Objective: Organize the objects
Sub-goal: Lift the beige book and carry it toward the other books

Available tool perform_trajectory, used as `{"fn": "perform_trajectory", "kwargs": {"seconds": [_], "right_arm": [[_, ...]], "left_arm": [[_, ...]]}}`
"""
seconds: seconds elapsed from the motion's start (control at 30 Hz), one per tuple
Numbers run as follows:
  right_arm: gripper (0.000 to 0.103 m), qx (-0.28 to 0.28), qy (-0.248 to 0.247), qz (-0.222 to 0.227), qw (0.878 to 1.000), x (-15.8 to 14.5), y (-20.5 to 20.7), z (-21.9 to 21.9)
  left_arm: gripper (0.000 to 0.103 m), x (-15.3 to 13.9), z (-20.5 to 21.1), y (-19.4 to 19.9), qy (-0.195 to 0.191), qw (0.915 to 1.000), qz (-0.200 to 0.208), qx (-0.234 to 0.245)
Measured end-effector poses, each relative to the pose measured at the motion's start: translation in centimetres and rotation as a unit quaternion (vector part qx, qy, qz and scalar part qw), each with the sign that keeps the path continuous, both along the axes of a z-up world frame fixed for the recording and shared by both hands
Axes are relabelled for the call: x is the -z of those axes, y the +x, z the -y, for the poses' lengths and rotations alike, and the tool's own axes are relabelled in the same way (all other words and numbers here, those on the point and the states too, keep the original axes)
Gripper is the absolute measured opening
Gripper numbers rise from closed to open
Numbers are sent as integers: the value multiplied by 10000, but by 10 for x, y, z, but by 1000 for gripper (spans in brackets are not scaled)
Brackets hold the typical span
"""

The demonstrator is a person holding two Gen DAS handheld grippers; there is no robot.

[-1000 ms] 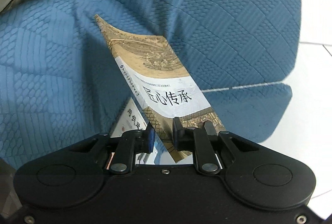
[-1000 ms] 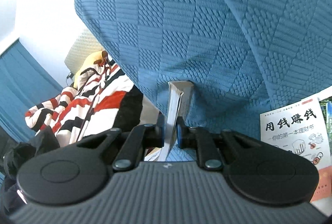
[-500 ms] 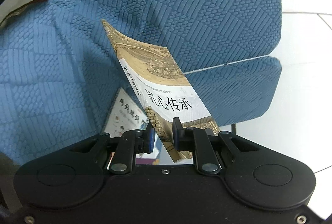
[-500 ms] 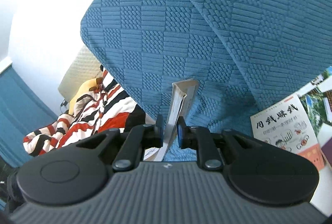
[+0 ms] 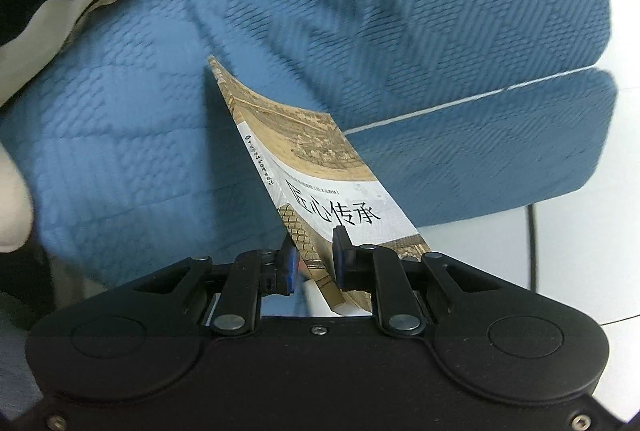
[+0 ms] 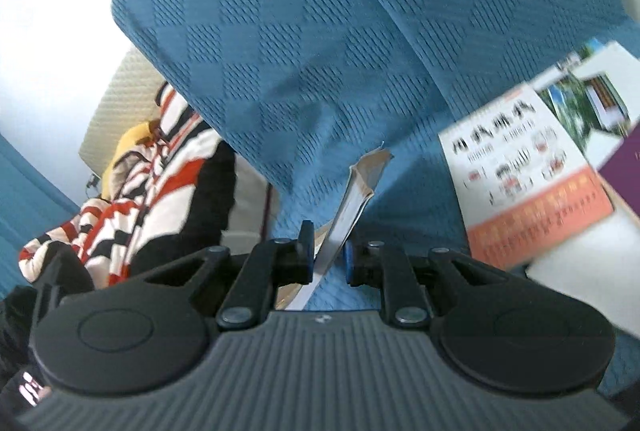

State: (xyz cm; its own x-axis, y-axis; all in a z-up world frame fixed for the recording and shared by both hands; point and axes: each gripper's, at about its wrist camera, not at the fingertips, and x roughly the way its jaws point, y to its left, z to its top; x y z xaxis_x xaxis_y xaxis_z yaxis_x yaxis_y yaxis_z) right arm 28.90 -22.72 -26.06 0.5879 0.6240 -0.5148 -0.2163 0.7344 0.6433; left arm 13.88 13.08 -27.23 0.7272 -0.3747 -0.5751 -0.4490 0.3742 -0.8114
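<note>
Fingers (image 5: 342, 255) pinch book (image 5: 316, 171), long axis pointing toward cushion (image 5: 400, 23).

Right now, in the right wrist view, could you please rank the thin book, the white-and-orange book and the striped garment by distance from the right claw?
1. Thin book, between the right claw's fingers.
2. White-and-orange book, to the right.
3. Striped garment, left, behind the cushion edge.

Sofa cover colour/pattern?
Blue, quilted checker weave on the sofa cover; clearest in the right wrist view.
</note>
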Motion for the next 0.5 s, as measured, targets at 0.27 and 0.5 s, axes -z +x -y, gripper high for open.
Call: {"fn": "perform_trajectory", "kwargs": {"seconds": [0.27, 0.5], "right_arm": [[20, -248, -273, -329, 9988, 34, -24, -3], [20, -340, -316, -912, 9947, 73, -35, -6]], "left_arm": [[11, 12, 5, -6, 635, 9974, -335, 53], [12, 33, 14, -6, 1033, 9904, -885, 233]]}}
